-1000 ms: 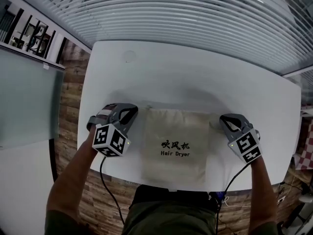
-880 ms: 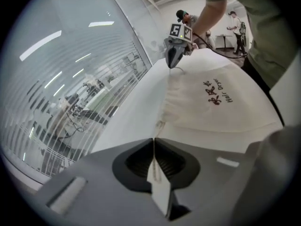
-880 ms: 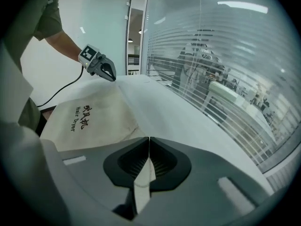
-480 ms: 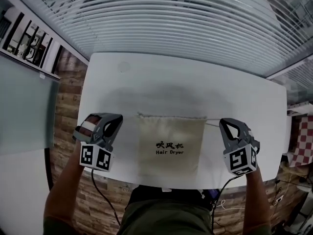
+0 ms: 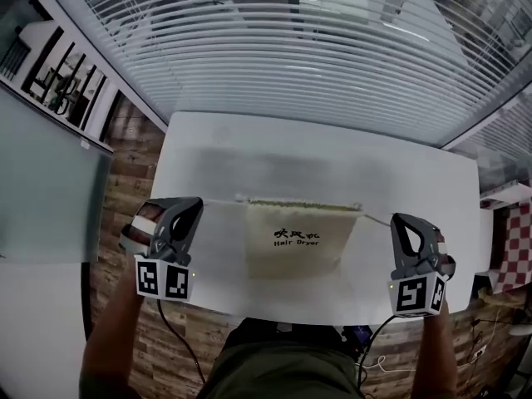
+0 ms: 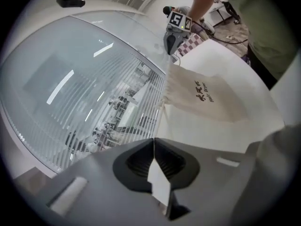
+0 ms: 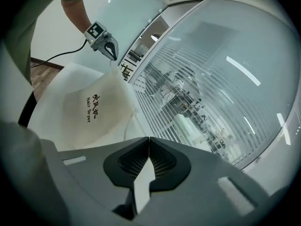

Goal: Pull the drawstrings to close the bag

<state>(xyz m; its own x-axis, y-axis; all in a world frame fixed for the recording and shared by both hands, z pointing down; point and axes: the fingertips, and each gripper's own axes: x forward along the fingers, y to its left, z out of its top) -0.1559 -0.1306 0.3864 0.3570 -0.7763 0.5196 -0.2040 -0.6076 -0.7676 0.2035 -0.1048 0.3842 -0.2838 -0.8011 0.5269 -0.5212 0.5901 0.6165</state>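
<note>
Head view: a white table (image 5: 274, 152) fills the middle of the frame, with slatted window blinds (image 5: 274, 48) across the top and wood-look flooring down the left edge. A beige cloth bag (image 5: 295, 243) printed "Hair Dryer" lies flat at the table's centre, nearer the lower edge. Its mouth faces the upper side of the frame and is gathered into a puckered line, and the body narrows toward the bottom. The left gripper (image 5: 196, 204) sits at the lower left of the table and the right gripper (image 5: 400, 220) at the lower right. The bag lies between them, well apart from both, and each gripper's marker cube is nearest the camera. A thin left drawstring (image 5: 220, 199) runs from the mouth's left corner toward the left gripper. A right drawstring (image 5: 376, 217) slants from the right corner down to the right gripper, and both look taut. In the left gripper view the jaws are pressed together on the cord, which leads up to the bag in the upper right of the frame. In the right gripper view the jaws are likewise closed, and the cord curves from them up to the bag at the left of the frame.
</note>
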